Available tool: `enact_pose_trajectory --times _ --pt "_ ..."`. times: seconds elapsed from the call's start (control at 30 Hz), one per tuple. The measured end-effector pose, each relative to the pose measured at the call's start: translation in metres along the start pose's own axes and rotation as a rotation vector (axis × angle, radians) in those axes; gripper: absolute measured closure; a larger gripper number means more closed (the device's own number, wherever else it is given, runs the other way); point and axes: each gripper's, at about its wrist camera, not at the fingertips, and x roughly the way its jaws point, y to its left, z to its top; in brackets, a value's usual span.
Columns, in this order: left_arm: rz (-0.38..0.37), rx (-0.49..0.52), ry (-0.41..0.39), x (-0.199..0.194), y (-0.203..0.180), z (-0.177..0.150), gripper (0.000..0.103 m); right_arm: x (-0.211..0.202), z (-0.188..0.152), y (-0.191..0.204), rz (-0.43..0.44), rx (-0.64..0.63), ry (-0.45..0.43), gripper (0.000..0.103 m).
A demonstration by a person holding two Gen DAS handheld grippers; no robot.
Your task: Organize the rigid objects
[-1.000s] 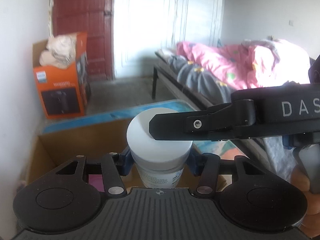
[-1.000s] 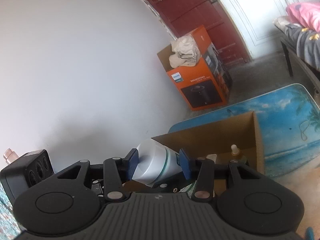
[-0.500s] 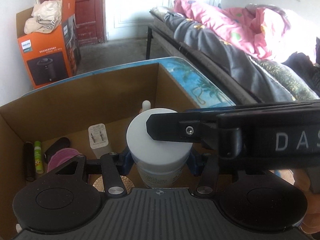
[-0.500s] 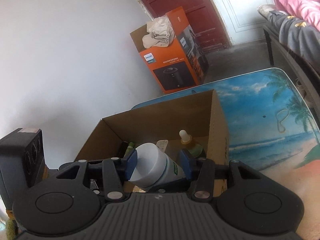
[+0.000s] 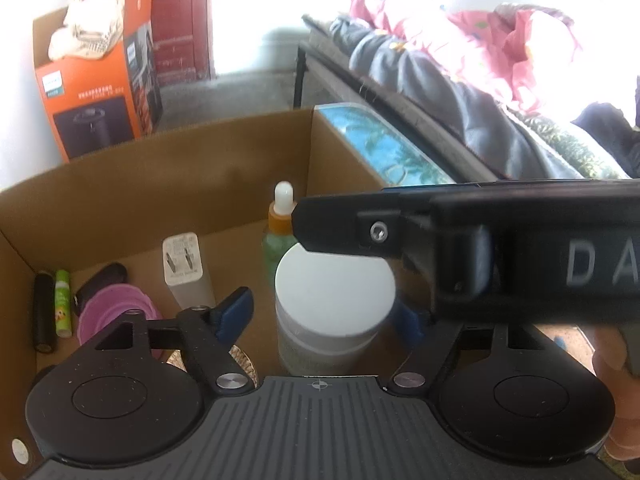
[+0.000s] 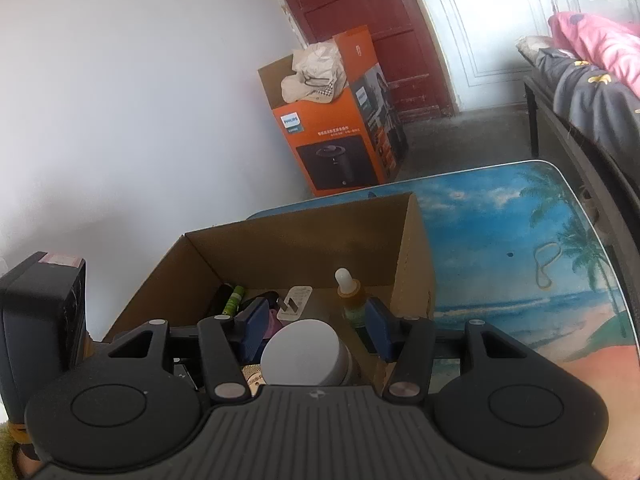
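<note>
A white-lidded jar stands upright on the floor of the open cardboard box. My left gripper straddles it with the jaws opening, and both blue pads are off its sides. In the right wrist view the same jar sits between the blue pads of my right gripper, whose jaws are also opening, with a gap on each side. The right gripper's black finger crosses above the jar in the left wrist view.
In the box lie a dropper bottle, a white charger, a purple disc, a green stick and a black tube. The box stands on a beach-print table. An orange carton and a bed lie beyond.
Both grippers came down into the box with the jar between them. Their jaws have since spread off the jar, which now rests on the box floor.
</note>
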Motion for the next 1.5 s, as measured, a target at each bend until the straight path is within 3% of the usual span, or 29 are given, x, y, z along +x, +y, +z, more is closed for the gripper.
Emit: enact_pose_trajectory --times 0.1,0.2,0.33,0.4,0.43,0.47,0.57,0.63,0.8,0.87,0.97,1.1,1.2,1.5 --pt "0.018 0.019 -0.056 -0.01 -0.004 -0.001 0.009 -0.015 0.002 0.001 0.018 0.014 -0.046 0.046" --pt "0.043 0.044 -0.12 -0.027 -0.009 -0.002 0.006 -0.039 0.004 0.005 0.031 0.025 -0.106 0.043" --pt "0.041 0.059 -0.204 -0.065 -0.012 -0.01 0.0 -0.082 0.003 0.015 0.048 0.035 -0.204 0.027" --pt "0.03 0.056 -0.229 -0.086 -0.012 -0.017 0.0 -0.102 0.0 0.021 0.044 0.036 -0.247 0.016" --pt "0.03 0.047 -0.245 -0.096 -0.011 -0.02 0.0 -0.112 -0.002 0.024 0.039 0.035 -0.269 0.003" --pt "0.033 0.036 -0.258 -0.105 -0.009 -0.024 0.0 -0.12 -0.005 0.027 0.035 0.03 -0.294 0.0" --pt "0.067 -0.011 -0.268 -0.127 -0.003 -0.032 0.0 -0.138 -0.012 0.038 -0.005 0.016 -0.322 0.0" --pt "0.129 -0.054 -0.265 -0.136 0.001 -0.038 0.0 -0.144 -0.018 0.044 -0.04 0.018 -0.331 0.0" --pt "0.305 -0.176 -0.26 -0.149 0.025 -0.053 0.0 -0.14 -0.037 0.065 -0.197 -0.029 -0.295 0.0" --pt "0.336 -0.221 -0.262 -0.153 0.039 -0.058 0.0 -0.134 -0.045 0.075 -0.268 -0.07 -0.27 0.0" --pt "0.352 -0.255 -0.247 -0.156 0.052 -0.066 0.0 -0.121 -0.054 0.089 -0.316 -0.118 -0.224 0.0" --pt "0.369 -0.216 -0.224 -0.15 0.052 -0.066 0.0 -0.096 -0.06 0.106 -0.379 -0.168 -0.178 0.0" --pt "0.404 -0.19 -0.237 -0.15 0.049 -0.07 0.0 -0.078 -0.067 0.117 -0.384 -0.17 -0.148 0.0" --pt "0.398 -0.17 -0.169 -0.137 0.053 -0.073 0.0 -0.048 -0.075 0.124 -0.428 -0.186 -0.101 0.0"
